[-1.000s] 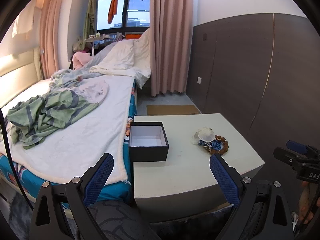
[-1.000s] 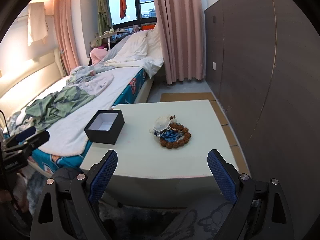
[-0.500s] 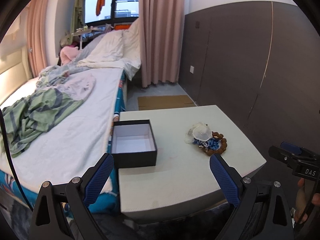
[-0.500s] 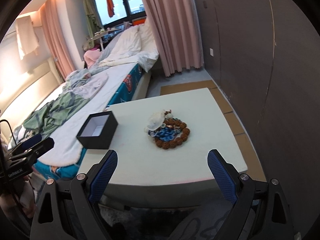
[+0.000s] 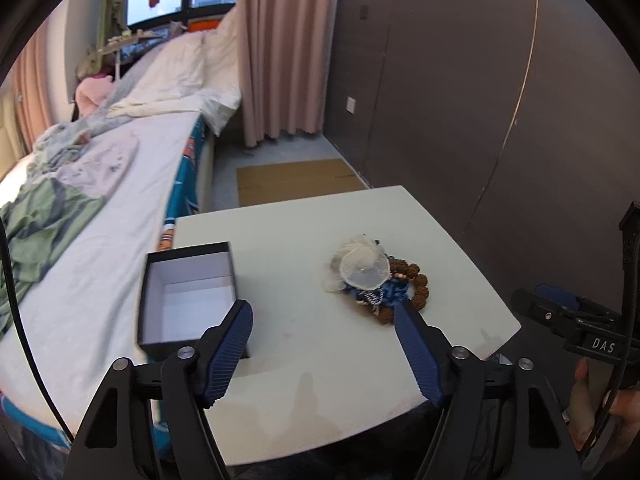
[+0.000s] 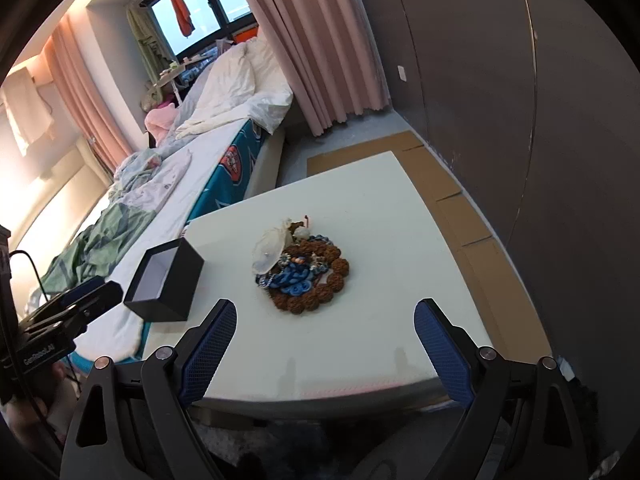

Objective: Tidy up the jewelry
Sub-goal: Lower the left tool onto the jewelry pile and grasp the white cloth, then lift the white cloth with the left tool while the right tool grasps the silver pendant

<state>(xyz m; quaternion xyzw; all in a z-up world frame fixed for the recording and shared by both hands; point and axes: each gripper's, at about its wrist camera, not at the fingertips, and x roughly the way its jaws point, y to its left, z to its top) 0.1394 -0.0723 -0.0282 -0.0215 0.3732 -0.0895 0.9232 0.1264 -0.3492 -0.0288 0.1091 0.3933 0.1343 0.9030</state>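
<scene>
A heap of jewelry (image 5: 376,282) lies on the white table (image 5: 304,344): brown bead bracelets, blue beads and a sheer pouch on top. Left of it stands an open black box (image 5: 188,284) with a white, empty inside. My left gripper (image 5: 324,312) hovers over the table's near part, its jaws closing with nothing between them. In the right wrist view the jewelry heap (image 6: 302,270) and the black box (image 6: 166,280) lie ahead of my right gripper (image 6: 324,316), which stands open and empty over the table's (image 6: 360,352) near edge.
A bed (image 5: 100,208) with rumpled covers runs along the table's left side. A dark panelled wall (image 5: 480,100) stands to the right, with cardboard (image 5: 292,180) on the floor beyond the table. Each gripper shows at the other view's edge, with a hand (image 5: 596,408) holding it.
Both grippers have come forward and lower toward the table, so box and jewelry look larger. The left jaws have narrowed. The right view has rolled.
</scene>
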